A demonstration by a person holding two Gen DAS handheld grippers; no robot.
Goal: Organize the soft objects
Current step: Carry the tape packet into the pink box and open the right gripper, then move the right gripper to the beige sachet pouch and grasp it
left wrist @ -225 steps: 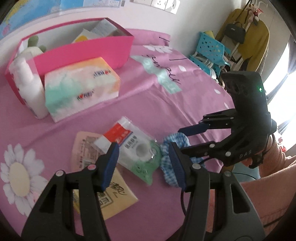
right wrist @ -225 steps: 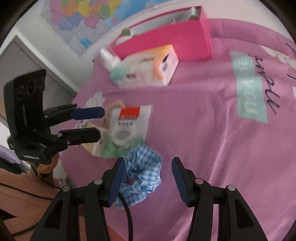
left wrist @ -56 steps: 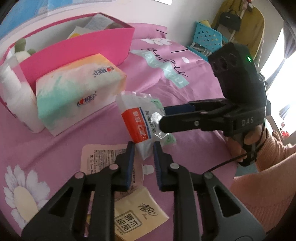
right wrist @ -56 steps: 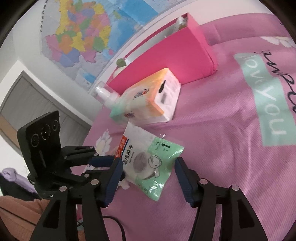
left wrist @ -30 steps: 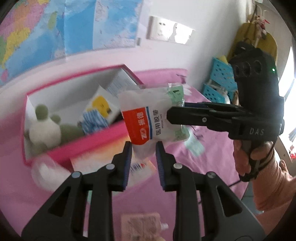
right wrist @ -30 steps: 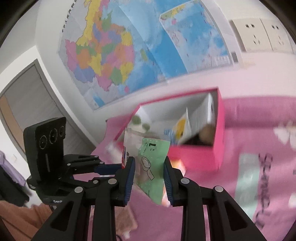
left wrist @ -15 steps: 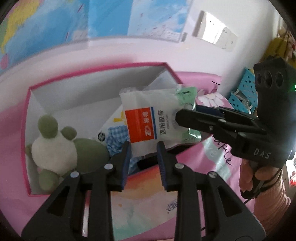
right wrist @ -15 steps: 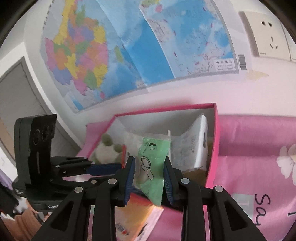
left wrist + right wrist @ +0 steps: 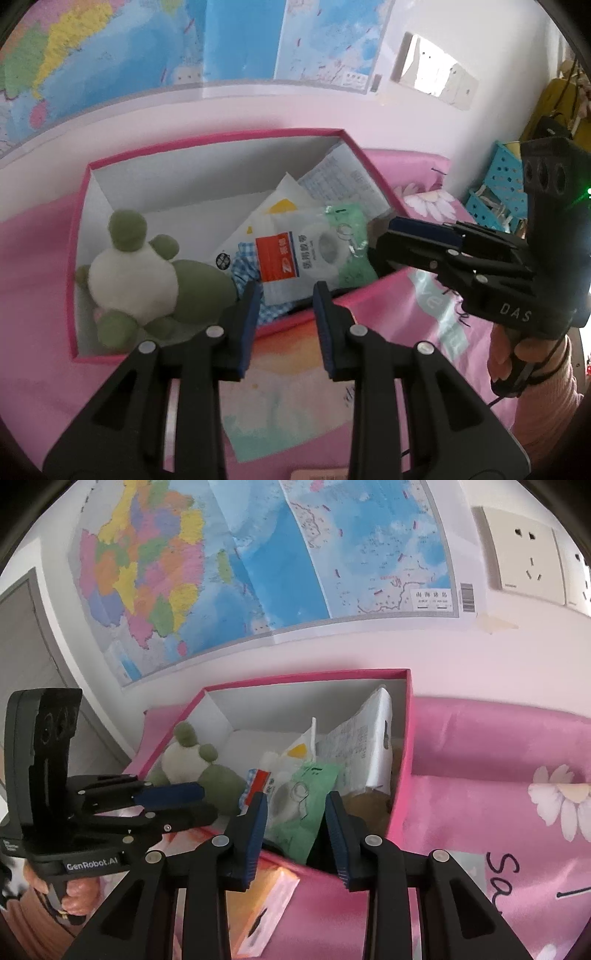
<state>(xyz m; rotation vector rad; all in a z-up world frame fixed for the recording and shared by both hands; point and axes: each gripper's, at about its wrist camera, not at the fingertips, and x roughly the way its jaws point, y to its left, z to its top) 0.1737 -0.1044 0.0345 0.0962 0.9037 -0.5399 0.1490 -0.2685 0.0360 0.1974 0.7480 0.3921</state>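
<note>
Pink box – tape packet inside

left tongs: matte black frame, dark blue ribbed pads, round silver screws, "GenRobot.AI" in white on the body
right tongs: same black frame and blue pads, silver screws, "DAS" lettering, small green light
right hand: bare skin, pink knit sleeve, black cable at wrist
</note>
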